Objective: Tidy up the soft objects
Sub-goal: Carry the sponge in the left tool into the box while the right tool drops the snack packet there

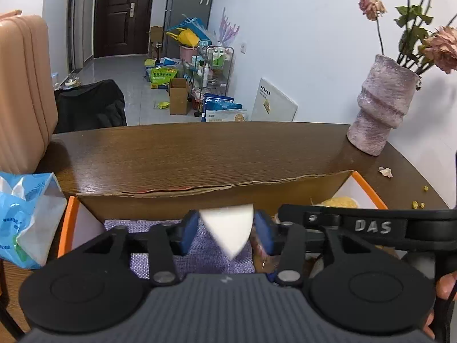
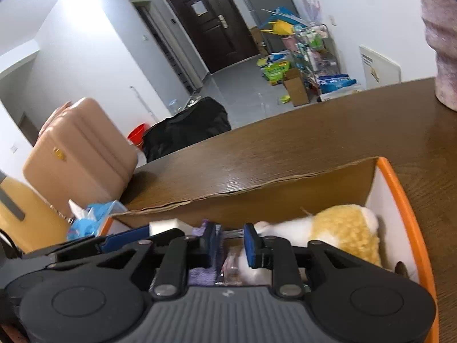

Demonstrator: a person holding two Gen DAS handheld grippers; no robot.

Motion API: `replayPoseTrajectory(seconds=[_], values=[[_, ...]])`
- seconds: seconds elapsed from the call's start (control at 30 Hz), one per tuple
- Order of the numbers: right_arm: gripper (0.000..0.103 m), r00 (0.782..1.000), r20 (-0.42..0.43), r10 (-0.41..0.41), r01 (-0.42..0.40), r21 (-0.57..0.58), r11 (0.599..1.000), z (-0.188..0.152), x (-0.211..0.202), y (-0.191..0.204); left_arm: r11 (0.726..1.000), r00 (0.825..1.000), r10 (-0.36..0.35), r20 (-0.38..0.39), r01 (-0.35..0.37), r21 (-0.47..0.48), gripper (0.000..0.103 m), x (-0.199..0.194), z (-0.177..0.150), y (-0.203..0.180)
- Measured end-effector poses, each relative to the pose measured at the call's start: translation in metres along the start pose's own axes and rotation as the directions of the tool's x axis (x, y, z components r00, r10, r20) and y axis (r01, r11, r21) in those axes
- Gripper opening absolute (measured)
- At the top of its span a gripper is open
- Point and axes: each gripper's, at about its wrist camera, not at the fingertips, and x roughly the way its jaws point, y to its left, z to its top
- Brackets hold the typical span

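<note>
both claws hang over the open cardboard box (image 1: 217, 197) that sits on the brown bench (image 1: 200, 148), the one with orange side walls.

the left claw (image 1: 226, 230) is spread about halfway, its blue pads (image 1: 190, 230) standing on either side of a white wedge-shaped sponge (image 1: 228, 228). the sponge sits between them above the box; there seems to be a thin gap on each side, though i cannot tell for sure whether the pads press on it. beneath it, inside the box, lies a purple woven cloth (image 1: 197, 245).

the right claw (image 2: 230, 243) is parted only a little, with nothing pinched in it. its right-hand pad (image 2: 252, 245) lies just beside the white part of a yellow and white plush toy (image 2: 340, 234) resting at the box's right end. a crinkly clear wrapper (image 2: 231, 268) shows in the box below the gap.

left of the box lies a blue tissue pack (image 1: 25, 217); beyond its far right corner stands a pinkish vase (image 1: 382, 105) with dried flowers.
</note>
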Motion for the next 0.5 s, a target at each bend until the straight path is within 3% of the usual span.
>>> replayPoseTrajectory(seconds=[0.13, 0.17, 0.3, 0.5], values=[[0.037, 0.997, 0.066, -0.026, 0.025, 0.005, 1.000, 0.003, -0.021, -0.007, 1.000, 1.000, -0.011, 0.001, 0.011, -0.020, 0.078, -0.005, 0.000, 0.000], [0.043, 0.996, 0.079, -0.028, 0.029, -0.005, 1.000, 0.005, -0.028, -0.007, 1.000, 1.000, -0.007, 0.008, 0.007, -0.014, 0.078, -0.009, 0.001, -0.002], [0.050, 0.992, 0.117, -0.054, 0.062, -0.065, 0.996, 0.010, -0.059, 0.003, 1.000, 1.000, 0.005, 0.029, -0.005, 0.009, 0.082, -0.036, 0.004, -0.008], [0.060, 0.983, 0.160, -0.087, 0.115, -0.176, 0.978, 0.008, -0.121, 0.029, 0.998, 0.994, 0.049, 0.102, -0.054, 0.043, 0.085, -0.107, 0.006, -0.016]])
